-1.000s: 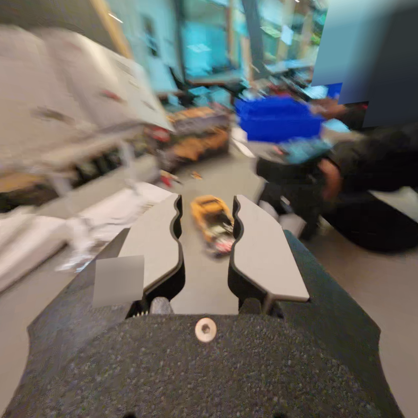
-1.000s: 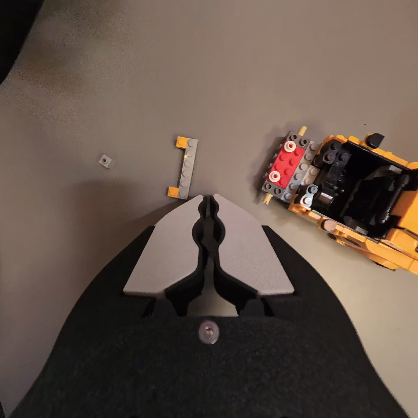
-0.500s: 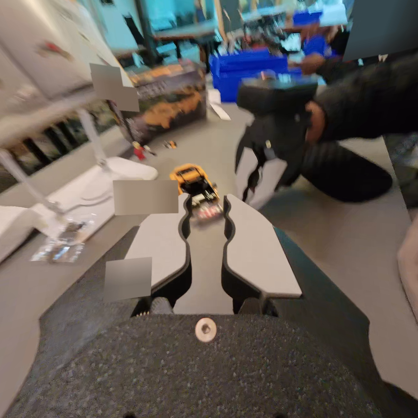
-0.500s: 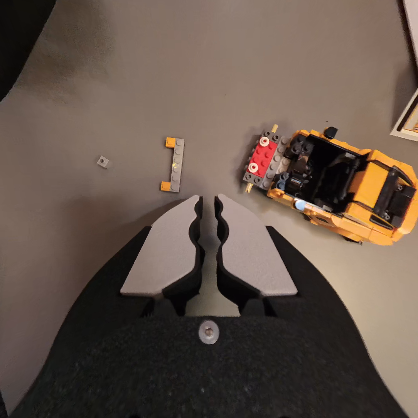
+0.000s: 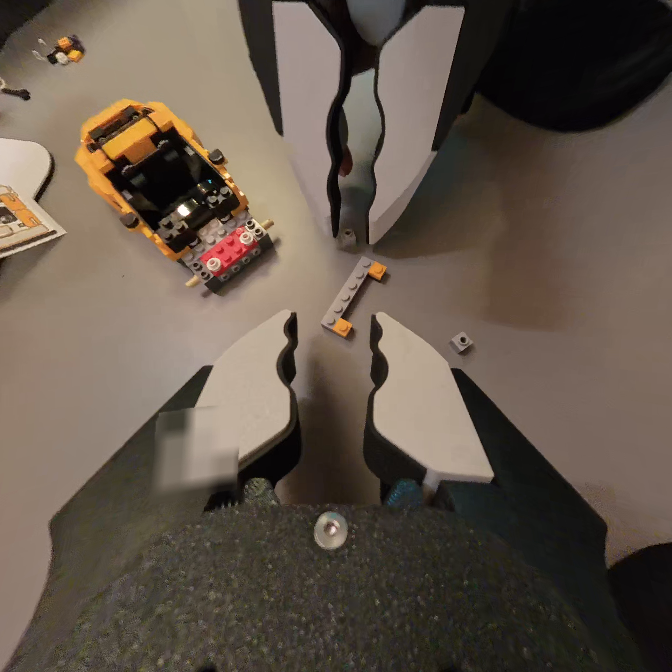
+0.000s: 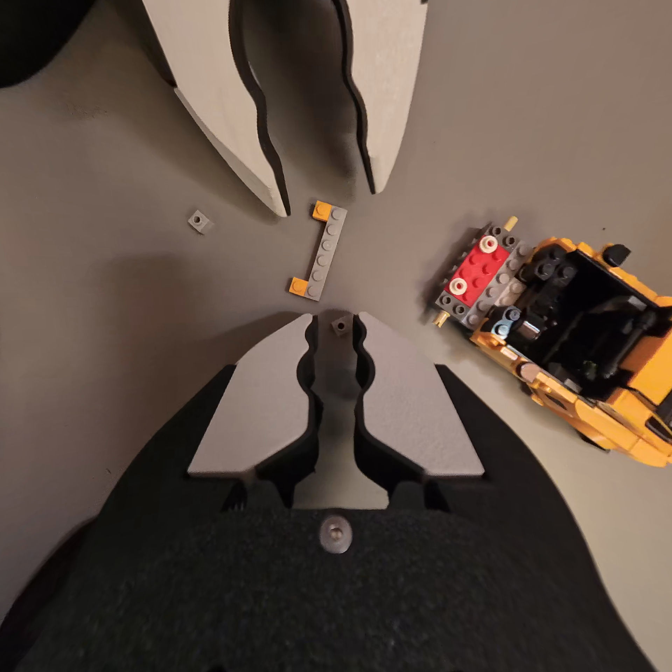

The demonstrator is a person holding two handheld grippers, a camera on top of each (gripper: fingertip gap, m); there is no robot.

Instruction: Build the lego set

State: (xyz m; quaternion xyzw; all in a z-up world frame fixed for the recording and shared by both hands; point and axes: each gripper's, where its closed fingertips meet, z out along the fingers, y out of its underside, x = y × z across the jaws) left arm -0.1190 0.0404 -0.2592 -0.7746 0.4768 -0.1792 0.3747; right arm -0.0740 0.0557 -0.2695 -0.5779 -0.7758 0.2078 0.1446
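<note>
Left wrist view, left to right. Booklet [image 5: 22,222] corner at 9 o'clock, flat paper, beside a white rounded pad. Tiny loose bits [image 5: 65,54] at 11 o'clock, blurry. Car [image 5: 160,185] at 10 o'clock: orange blocky shell, black open cabin, glossy studded plastic; its near end is a gray base with a red studded plate and tan axle pegs sticking out each side. It sits on a matte gray tabletop [image 5: 109,363].

Left tool [image 5: 332,320] at 6 o'clock: flat gray fingers with wavy black inner edges, spread wide, nothing between them. Just past its tips lies the plate [image 5: 351,289], a long thin gray studded strip with a small orange square at each end, lying diagonal and flat.

Right tool [image 5: 351,240] comes in from 12 o'clock, same gray wavy fingers, spread narrowly, tips down by the tabletop. A small gray cube [image 5: 347,238] with a hole sits between its tips; cannot tell if the fingers touch it. A gray stud [image 5: 462,342], flat square with a round hole, lies at 3 o'clock, apart from the plate.

Right wrist view: stud [image 6: 198,220] at 10 o'clock, plate [image 6: 323,251] centre, cube [image 6: 340,324] between the right tool's [image 6: 336,320] tips with gaps each side, car [image 6: 567,327] at 3 o'clock. Left tool [image 6: 329,203] enters from 12 o'clock, spread.
</note>
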